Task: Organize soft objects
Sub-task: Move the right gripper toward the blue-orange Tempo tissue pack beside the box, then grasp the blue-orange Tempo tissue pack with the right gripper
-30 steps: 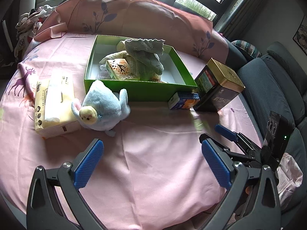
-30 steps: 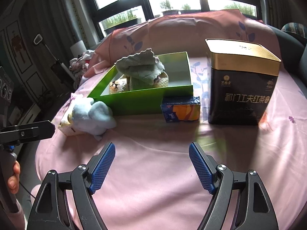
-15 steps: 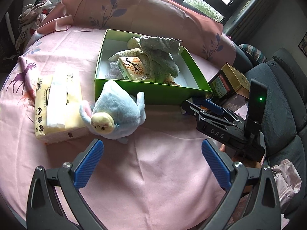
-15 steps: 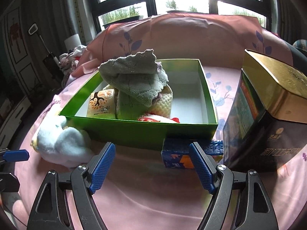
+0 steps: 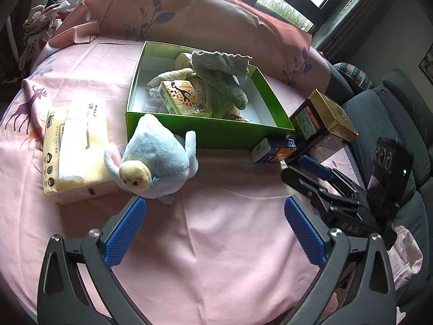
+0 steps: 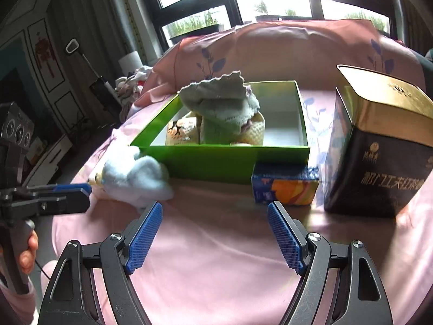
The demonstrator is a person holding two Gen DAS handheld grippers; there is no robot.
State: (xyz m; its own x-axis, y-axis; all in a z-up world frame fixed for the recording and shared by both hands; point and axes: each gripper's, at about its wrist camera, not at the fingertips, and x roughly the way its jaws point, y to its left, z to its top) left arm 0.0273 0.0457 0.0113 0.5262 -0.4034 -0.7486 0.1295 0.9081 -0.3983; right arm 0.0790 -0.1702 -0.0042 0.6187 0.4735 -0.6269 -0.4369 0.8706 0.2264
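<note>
A light blue plush toy (image 5: 157,159) lies on the pink cloth against the front left corner of the green box (image 5: 211,135). Inside the box are a grey-green knitted cloth (image 5: 219,81), a pale towel and a small orange tissue packet (image 5: 180,97). My left gripper (image 5: 214,203) is open just in front of the plush, nothing between its fingers. My right gripper (image 6: 215,207) is open and empty too, facing the box (image 6: 230,159) with the plush (image 6: 135,178) to its left. Each gripper shows in the other's view: the right gripper (image 5: 303,168) and the left gripper (image 6: 78,192).
A yellow tissue pack (image 5: 73,146) lies left of the plush. A small blue-and-orange carton (image 6: 284,187) and a black-and-gold tin (image 6: 379,146) stand at the box's front right corner. A grey sofa (image 5: 392,113) lies beyond the table's right edge. A hand (image 6: 27,249) holds the left gripper's handle.
The right gripper went in toward the green box, then drew back slightly and now faces its front wall. The left view has edged closer to the plush. Both stay open.
</note>
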